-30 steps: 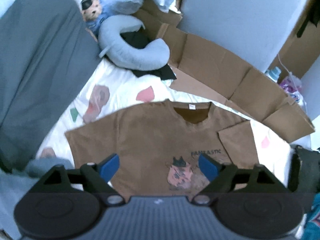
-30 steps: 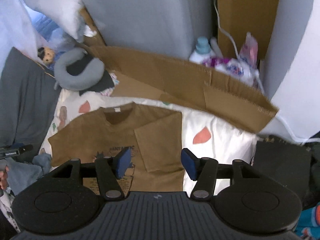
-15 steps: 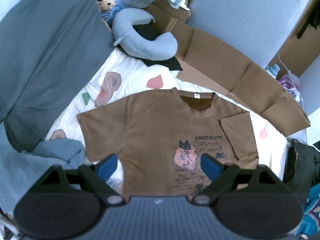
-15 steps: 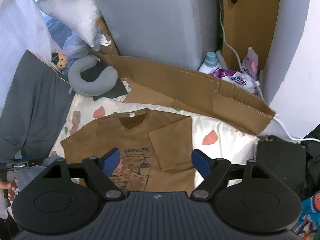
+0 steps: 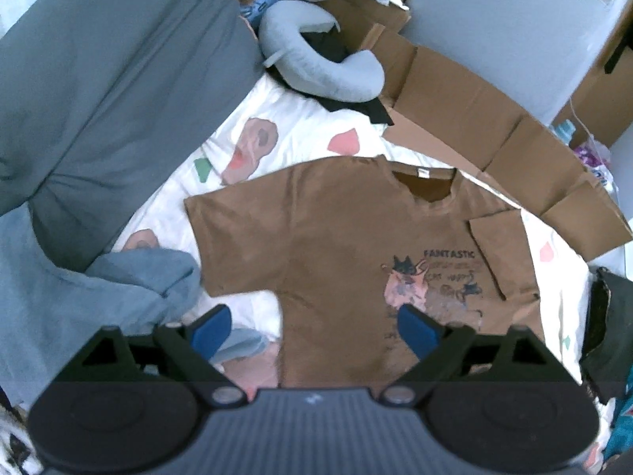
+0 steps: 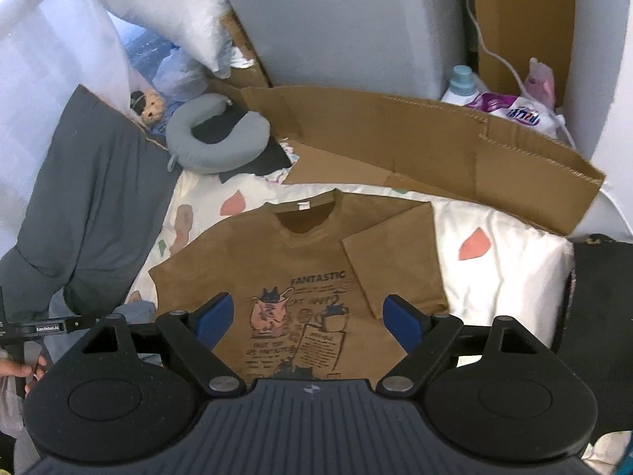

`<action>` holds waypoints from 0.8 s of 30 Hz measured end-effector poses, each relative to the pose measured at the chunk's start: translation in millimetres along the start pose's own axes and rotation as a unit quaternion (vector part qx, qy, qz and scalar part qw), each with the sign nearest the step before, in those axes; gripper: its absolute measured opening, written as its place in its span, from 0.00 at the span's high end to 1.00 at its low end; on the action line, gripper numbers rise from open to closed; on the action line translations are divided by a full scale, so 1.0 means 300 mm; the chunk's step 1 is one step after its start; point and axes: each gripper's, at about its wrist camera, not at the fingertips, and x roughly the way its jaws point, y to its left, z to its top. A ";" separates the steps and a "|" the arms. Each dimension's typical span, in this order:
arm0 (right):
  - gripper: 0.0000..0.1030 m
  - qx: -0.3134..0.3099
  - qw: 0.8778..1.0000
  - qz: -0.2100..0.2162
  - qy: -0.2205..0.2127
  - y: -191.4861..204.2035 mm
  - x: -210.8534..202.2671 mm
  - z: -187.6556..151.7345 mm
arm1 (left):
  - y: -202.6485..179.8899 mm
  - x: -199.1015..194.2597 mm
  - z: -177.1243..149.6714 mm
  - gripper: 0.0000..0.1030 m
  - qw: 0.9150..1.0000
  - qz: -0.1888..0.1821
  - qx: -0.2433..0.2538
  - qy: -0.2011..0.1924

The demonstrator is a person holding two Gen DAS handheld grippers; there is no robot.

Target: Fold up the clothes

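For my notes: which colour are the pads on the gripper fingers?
Blue pads on black fingers, clearest in the right wrist view.

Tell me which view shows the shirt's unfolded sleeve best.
Left wrist: the unfolded sleeve lies flat and fully visible beside blue cloth. In the right wrist view, the sleeve appears smaller and partly behind the right gripper's fingers.

The right hand-held gripper (image 6: 310, 322) hangs with jaws spread wide and empty above a brown T-shirt (image 6: 277, 269) lying flat on a white patterned bed (image 6: 506, 273), 1 sleeve folded inward at 2 o'clock. Flattened cardboard (image 6: 435, 150) lies at 12 o'clock, a grey neck pillow (image 6: 213, 146) at 10 o'clock.
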 end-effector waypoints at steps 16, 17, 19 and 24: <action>0.07 0.007 1.000 0.016 -0.018 0.045 0.191 -0.140 | 0.046 0.120 -0.019 0.10 1.000 -0.012 -0.001 -0.014; 0.07 0.009 1.000 0.015 -0.018 0.041 0.204 -0.148 | 0.049 0.134 -0.021 0.10 1.000 -0.012 -0.002 -0.015; 0.07 0.012 1.000 0.014 -0.018 0.035 0.232 -0.163 | 0.055 0.161 -0.024 0.10 1.000 -0.011 -0.003 -0.020; 0.07 0.026 1.000 0.005 -0.011 0.022 0.332 -0.202 | 0.079 0.221 -0.022 0.11 0.999 -0.015 -0.015 -0.032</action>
